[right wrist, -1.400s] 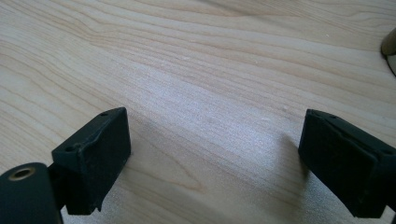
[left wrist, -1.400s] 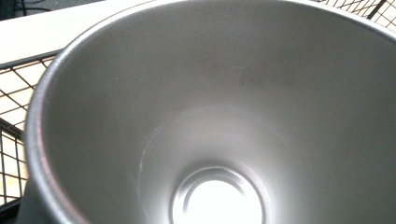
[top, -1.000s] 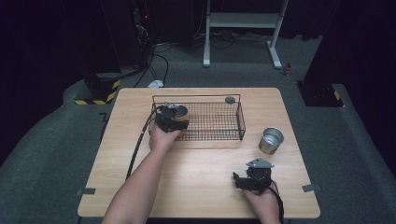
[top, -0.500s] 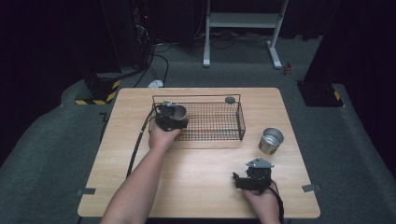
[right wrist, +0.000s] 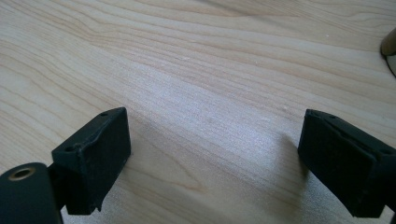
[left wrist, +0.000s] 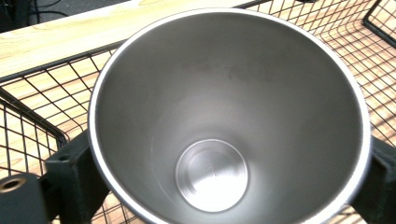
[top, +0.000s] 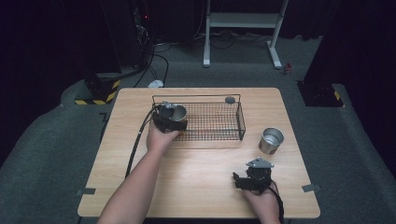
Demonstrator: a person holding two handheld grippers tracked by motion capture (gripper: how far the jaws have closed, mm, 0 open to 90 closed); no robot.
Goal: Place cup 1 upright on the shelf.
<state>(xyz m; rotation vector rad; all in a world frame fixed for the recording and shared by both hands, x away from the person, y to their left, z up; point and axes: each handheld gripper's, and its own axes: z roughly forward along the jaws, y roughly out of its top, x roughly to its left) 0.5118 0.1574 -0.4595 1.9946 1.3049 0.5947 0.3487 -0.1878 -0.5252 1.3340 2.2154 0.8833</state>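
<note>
Now left gripper (top: 173, 112) jaws just been opening round steel cup (left wrist: 229, 116) in wire basket (top: 233, 135); back straight off. Right gripper (right wrist: 212, 163) jaws apart, idle.

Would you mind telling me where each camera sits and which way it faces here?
High view: above the person's side, facing forward and down on the table; both forearms show.
Left gripper view: on the left gripper, looking into the steel cup over the wire basket; black jaws show.
Right gripper view: on the right gripper, facing bare tabletop; jaws apart.
High and left gripper views share cup and basket.
</note>
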